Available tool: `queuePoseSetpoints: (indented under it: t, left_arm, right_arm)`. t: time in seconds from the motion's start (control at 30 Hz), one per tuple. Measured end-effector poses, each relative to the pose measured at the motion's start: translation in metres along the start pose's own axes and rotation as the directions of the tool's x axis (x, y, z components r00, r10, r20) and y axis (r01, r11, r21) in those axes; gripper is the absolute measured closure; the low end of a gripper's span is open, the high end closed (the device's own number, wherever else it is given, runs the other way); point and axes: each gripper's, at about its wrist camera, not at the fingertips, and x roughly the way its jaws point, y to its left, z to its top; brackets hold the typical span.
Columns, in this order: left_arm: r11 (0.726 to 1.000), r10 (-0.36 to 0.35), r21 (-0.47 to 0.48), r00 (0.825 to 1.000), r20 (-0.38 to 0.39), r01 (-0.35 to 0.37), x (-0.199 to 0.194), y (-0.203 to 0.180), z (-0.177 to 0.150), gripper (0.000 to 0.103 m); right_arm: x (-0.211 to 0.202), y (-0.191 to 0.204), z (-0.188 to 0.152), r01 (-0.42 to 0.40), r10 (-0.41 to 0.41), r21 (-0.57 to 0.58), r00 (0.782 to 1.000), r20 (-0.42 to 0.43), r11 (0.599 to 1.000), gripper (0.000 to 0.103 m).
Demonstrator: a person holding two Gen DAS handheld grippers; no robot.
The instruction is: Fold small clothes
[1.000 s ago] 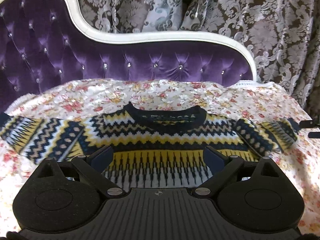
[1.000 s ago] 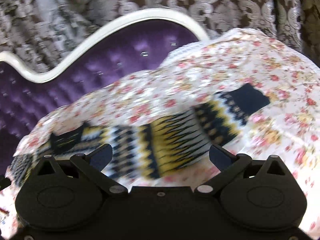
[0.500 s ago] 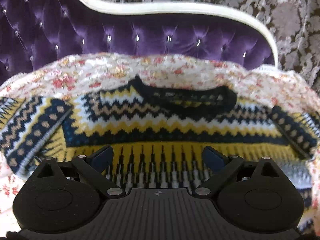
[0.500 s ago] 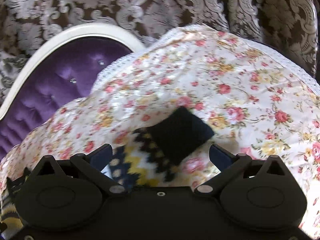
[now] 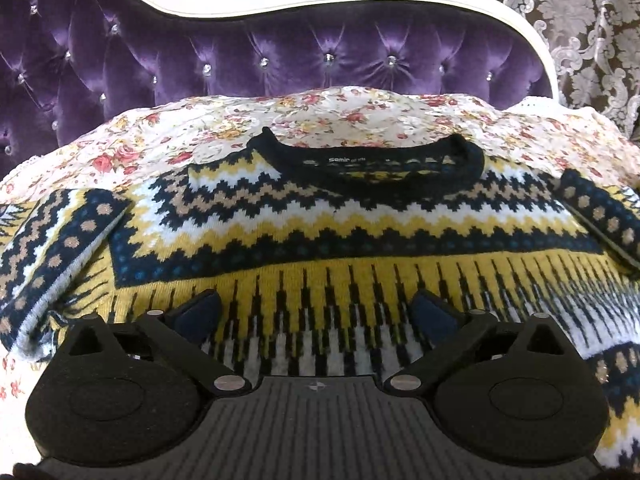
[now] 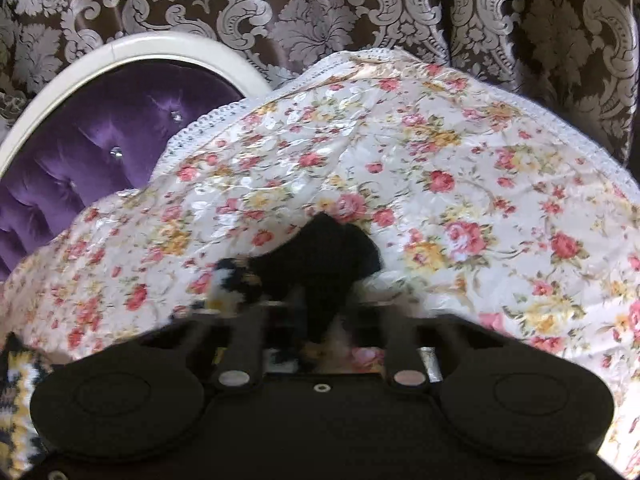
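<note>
A small knitted sweater in yellow, navy and white zigzags lies flat on the floral cover, its black collar toward the headboard. My left gripper is open and empty just above the sweater's lower middle. Its left sleeve lies out to the left. In the right wrist view my right gripper is shut on the black sleeve cuff, which bunches up between the fingers. A bit of the sweater shows at the lower left there.
The floral cover spreads over the surface with a lace edge at the right. A purple tufted headboard with a white frame stands behind. Brown damask curtains hang beyond it.
My right gripper moved onto the sleeve's black cuff and shut on it. My left gripper moved forward and lower over the sweater's body, still open.
</note>
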Motion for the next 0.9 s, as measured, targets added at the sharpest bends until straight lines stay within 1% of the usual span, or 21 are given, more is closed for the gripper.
queuePoseSetpoints:
  t: [0.1, 0.17, 0.23, 0.33, 0.43, 0.57, 0.63, 0.7, 0.73, 0.9]
  left_arm:
    - [1.000, -0.007, -0.007, 1.000, -0.003, 0.007, 0.001, 0.001, 0.001, 0.000]
    - [1.000, -0.007, -0.007, 1.000, -0.002, 0.007, 0.001, 0.001, 0.000, 0.000]
    - [1.000, -0.008, -0.008, 1.000, -0.001, 0.008, 0.001, 0.001, 0.000, 0.000]
    - [1.000, -0.011, -0.008, 1.000, 0.001, 0.011, 0.001, 0.001, 0.000, 0.000]
    - [1.000, -0.020, -0.002, 1.000, 0.000, 0.020, 0.001, 0.002, 0.002, 0.000]
    - [0.998, -0.063, -0.010, 0.997, -0.034, 0.063, -0.005, 0.011, 0.008, 0.003]
    - [0.996, -0.078, -0.056, 0.997, -0.030, 0.076, -0.017, 0.023, 0.008, 0.007]
    - [0.992, -0.087, -0.096, 0.996, -0.013, 0.086, -0.030, 0.038, 0.007, 0.007]
    - [0.991, -0.083, -0.108, 0.997, -0.001, 0.083, -0.038, 0.046, 0.007, 0.007]
    - [0.990, -0.036, -0.138, 0.998, 0.042, 0.041, -0.071, 0.088, -0.004, 0.007]
  right_arm:
    - [-0.013, 0.011, 0.001, -0.026, 0.026, -0.018, 0.999, 0.023, 1.000, 0.087]
    - [-0.028, 0.021, 0.004, -0.067, 0.068, -0.031, 0.997, 0.040, 0.997, 0.087]
    - [-0.047, 0.036, 0.010, -0.124, 0.127, -0.050, 0.990, 0.057, 0.991, 0.087]
    - [-0.078, 0.068, 0.017, -0.205, 0.212, -0.094, 0.974, 0.078, 0.974, 0.087]
    - [-0.106, 0.110, 0.020, -0.280, 0.296, -0.156, 0.951, 0.088, 0.947, 0.087]
    - [-0.134, 0.170, 0.017, -0.393, 0.416, -0.205, 0.906, 0.077, 0.896, 0.087]
    - [-0.143, 0.202, 0.009, -0.458, 0.480, -0.218, 0.875, 0.062, 0.862, 0.087]
    - [-0.146, 0.233, -0.001, -0.513, 0.533, -0.226, 0.845, 0.037, 0.828, 0.087]
    - [-0.146, 0.251, -0.009, -0.539, 0.559, -0.234, 0.829, 0.019, 0.809, 0.087]
    - [-0.135, 0.325, -0.051, -0.632, 0.637, -0.248, 0.768, -0.068, 0.735, 0.087]
